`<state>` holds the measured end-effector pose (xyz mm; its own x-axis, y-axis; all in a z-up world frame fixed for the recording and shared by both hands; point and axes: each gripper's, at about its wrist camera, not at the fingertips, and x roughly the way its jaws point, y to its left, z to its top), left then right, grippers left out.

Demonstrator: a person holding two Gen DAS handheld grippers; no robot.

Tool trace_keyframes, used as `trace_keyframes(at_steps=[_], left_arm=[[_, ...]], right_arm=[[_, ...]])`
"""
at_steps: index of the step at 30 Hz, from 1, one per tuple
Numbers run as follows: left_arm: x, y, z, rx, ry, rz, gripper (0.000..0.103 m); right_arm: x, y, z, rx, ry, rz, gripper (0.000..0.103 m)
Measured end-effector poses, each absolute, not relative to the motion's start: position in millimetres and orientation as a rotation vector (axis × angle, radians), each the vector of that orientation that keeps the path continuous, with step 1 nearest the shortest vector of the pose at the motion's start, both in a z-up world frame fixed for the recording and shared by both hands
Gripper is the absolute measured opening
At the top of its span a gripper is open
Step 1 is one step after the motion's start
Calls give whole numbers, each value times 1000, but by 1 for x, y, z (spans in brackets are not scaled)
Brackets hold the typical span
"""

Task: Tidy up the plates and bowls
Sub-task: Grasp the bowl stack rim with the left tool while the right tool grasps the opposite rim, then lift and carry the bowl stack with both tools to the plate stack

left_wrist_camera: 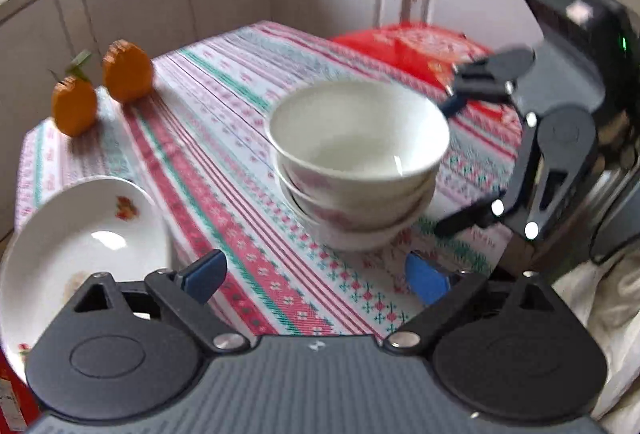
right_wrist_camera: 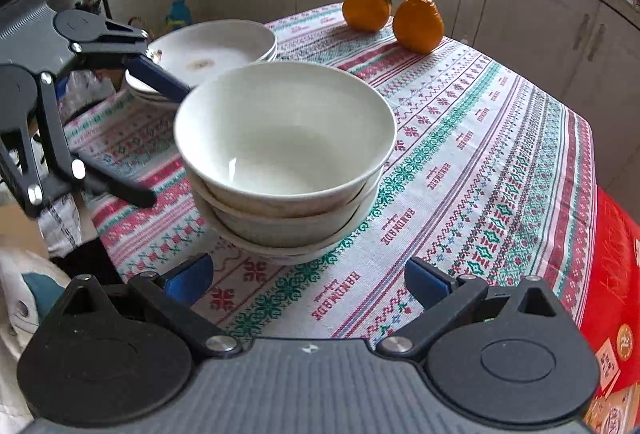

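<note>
Here we find the bowls (right_wrist_camera: 285, 162) nested mid-table (right_wrist_camera: 500, 162), plates (right_wrist_camera: 208, 52) stacked at its edge.
We note both grippers, left (left_wrist_camera: 316, 280) and right (right_wrist_camera: 310, 280), spread wide, gripping nothing.

The left gripper (left_wrist_camera: 316, 276) points down at a slant, and its blue fingers (left_wrist_camera: 206, 274) are spread wide with nothing between them. The right gripper (right_wrist_camera: 310, 280) tilts down the same way, wide apart too, holding nothing.
</note>
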<state>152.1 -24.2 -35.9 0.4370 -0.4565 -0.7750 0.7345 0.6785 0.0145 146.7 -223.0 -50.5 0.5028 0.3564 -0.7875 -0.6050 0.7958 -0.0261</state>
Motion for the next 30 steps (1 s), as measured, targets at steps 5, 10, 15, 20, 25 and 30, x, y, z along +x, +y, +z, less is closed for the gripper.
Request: trace_keyframes(at_steps=[5, 10, 15, 20, 25, 30], left_arm=[[159, -40, -56, 465, 833, -809, 96], [163, -51, -62, 540, 812, -865, 95], [167, -60, -65, 575, 816, -913, 95], [168, -63, -64, 612, 811, -973, 93], [177, -62, -61, 603, 816, -1033, 93], [189, -57, -56, 564, 832, -1070, 92]], right_arm=[[157, -217, -57, -376, 887, 612, 103], [165, -212, -59, -446, 887, 647, 103], [175, -211, -62, -468, 894, 697, 103], [181, -210, -62, -497, 897, 784, 98], [184, -210, -58, -520, 906, 851, 95], [188, -210, -53, -523, 921, 889, 94]])
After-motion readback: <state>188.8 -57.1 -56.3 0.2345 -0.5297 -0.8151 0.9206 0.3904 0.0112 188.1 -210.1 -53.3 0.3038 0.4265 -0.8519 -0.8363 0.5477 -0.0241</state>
